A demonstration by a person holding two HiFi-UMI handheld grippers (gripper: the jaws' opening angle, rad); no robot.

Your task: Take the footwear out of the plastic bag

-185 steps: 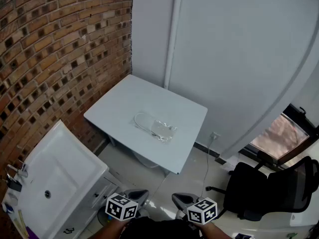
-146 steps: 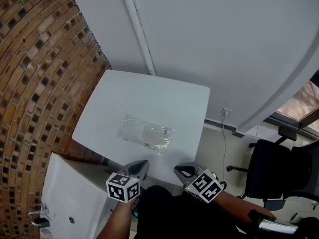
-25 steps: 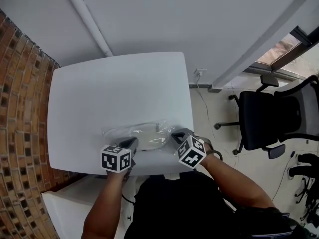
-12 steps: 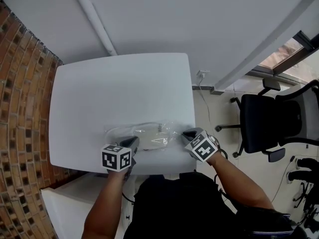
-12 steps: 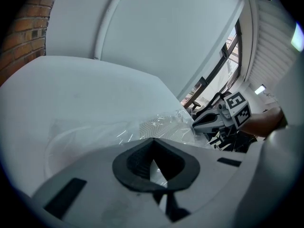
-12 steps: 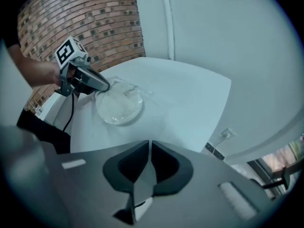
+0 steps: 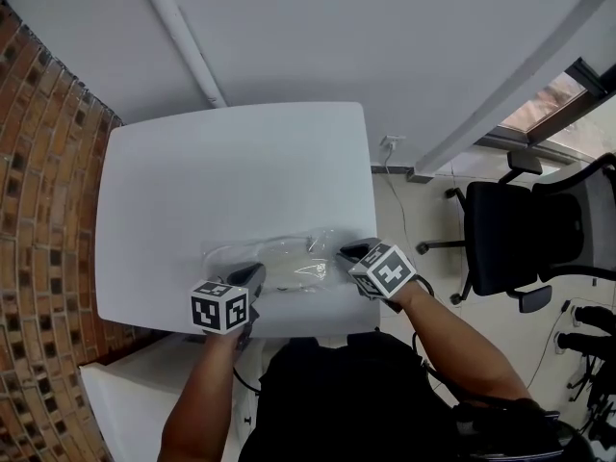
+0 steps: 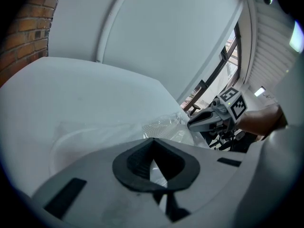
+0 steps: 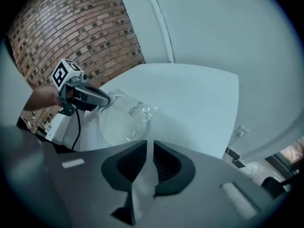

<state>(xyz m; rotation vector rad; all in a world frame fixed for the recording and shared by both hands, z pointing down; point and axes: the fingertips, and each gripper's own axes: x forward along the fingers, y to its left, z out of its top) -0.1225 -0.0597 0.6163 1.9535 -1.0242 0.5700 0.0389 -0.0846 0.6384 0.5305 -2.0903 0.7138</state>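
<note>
A clear plastic bag (image 7: 289, 261) with white footwear (image 7: 281, 271) inside lies near the front edge of the white table (image 7: 231, 171). My left gripper (image 7: 252, 275) sits at the bag's left end, and its jaws are shut on the film (image 8: 166, 125). My right gripper (image 7: 345, 254) is at the bag's right end. Its jaws have just been opening and now stand slightly apart, with a strip of clear film in the narrow gap (image 9: 148, 144). In the right gripper view the bag (image 9: 121, 120) lies ahead, with the left gripper (image 9: 102, 99) at its far edge.
A brick wall (image 7: 38, 162) runs along the table's left side. A white wall with a pipe (image 7: 183, 37) stands behind it. A black office chair (image 7: 500, 229) is on the floor to the right. A white cabinet (image 7: 125, 402) stands by the front left corner.
My right gripper swung out to the right past the table's edge, then came back to the bag's right end, rolled, with its jaws parted. The left gripper stayed put.
</note>
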